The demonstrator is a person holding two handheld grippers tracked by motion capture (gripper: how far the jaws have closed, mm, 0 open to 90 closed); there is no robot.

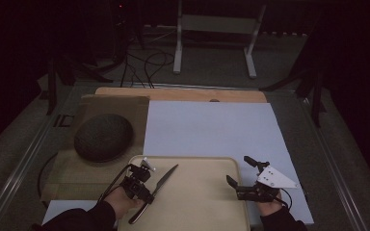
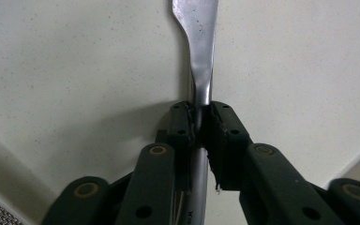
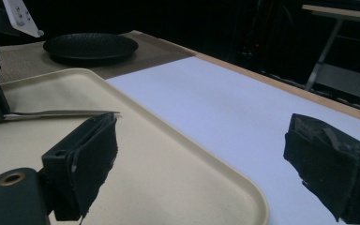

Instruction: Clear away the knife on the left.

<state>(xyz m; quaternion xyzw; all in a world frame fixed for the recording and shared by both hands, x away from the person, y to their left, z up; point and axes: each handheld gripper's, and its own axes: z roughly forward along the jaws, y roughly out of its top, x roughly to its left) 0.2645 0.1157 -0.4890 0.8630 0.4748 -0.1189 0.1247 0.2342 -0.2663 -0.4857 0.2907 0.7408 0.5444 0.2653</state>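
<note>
Two grippers are working over a beige tray (image 1: 207, 192) at the six o'clock edge of the table. The left gripper (image 2: 198, 123) is clamping its jaws on the handle of a table knife (image 2: 200, 56); in the high view the knife (image 1: 166, 177) is lying over the tray's nine o'clock side, blade pointing toward one o'clock. The right gripper (image 1: 239, 170) is hovering at the tray's three o'clock rim with its jaws standing wide apart, nothing between them. A black plate (image 1: 103, 136) is sitting on a brown mat (image 1: 72, 168) at ten o'clock from the tray.
</note>
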